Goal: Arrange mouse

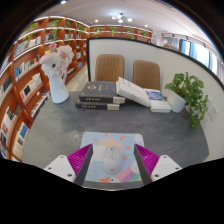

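Note:
A white mouse (112, 157) lies on a pastel mouse pad (112, 179) on the grey table (60, 130), close in front of me. My gripper (113, 150) is open. Its two magenta pads (80, 159) stand on either side of the mouse, with a small gap at each side. The mouse rests on the pad between the fingers, not lifted.
Beyond the pad lie a stack of dark books (100, 95) and white books (136, 92). A potted plant (188, 95) stands at the right and a white figure (58, 75) at the left. Two chairs (110, 68) and bookshelves (25, 80) stand behind.

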Available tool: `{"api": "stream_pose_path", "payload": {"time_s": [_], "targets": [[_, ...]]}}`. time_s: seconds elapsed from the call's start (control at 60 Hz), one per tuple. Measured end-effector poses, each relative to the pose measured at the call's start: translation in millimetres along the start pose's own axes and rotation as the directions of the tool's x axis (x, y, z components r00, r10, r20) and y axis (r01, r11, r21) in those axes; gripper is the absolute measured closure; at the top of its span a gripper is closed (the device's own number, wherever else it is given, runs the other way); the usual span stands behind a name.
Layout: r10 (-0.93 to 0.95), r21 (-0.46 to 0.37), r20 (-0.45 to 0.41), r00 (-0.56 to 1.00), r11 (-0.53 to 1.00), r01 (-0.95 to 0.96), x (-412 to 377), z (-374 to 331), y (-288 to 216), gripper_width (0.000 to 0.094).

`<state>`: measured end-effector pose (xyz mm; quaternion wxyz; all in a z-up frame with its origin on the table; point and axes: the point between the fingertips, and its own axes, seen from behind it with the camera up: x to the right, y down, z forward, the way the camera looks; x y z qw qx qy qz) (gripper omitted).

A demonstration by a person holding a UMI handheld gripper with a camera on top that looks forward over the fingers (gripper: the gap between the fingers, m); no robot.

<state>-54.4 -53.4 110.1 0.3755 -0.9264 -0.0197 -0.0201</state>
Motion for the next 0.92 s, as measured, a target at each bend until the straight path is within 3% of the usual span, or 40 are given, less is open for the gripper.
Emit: {"api": "stream_pose_path", "payload": {"time_s": [0.2,0.333,0.917], "targets": [[0.047,0.137,-0.024,0.999,0.99,-0.043,-7,-88,-45,0.0102],[0.063,0.173,-0.028,0.998,0.983,-0.057,-20,-124,-45,0.0106],[0.069,0.154,-0.037,0.997,0.986,-0.062,-46,-175,16,0.0106]]}}
